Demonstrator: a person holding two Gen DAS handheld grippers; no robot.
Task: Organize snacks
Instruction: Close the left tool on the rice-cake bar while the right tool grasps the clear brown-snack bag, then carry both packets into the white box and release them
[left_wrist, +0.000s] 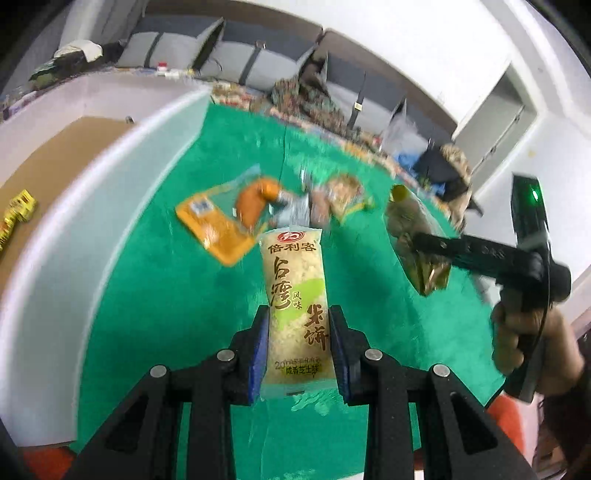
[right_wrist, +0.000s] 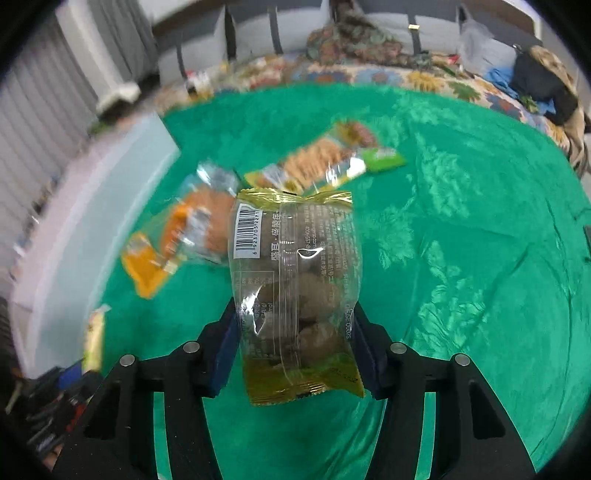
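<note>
Left wrist view shows my left gripper (left_wrist: 297, 347) clamped on a pale rice cracker packet (left_wrist: 293, 302), gripped near its lower end so the long body sticks forward over the green cloth (left_wrist: 147, 295). My right gripper (right_wrist: 293, 347) is clamped on a clear packet of brown snacks (right_wrist: 295, 288), also lifted off the cloth. I judge both are held high to carry them to the cardboard box (left_wrist: 44, 155) at the left. An orange packet (left_wrist: 221, 218) and a biscuit packet (right_wrist: 325, 158) lie on the cloth, waiting.
</note>
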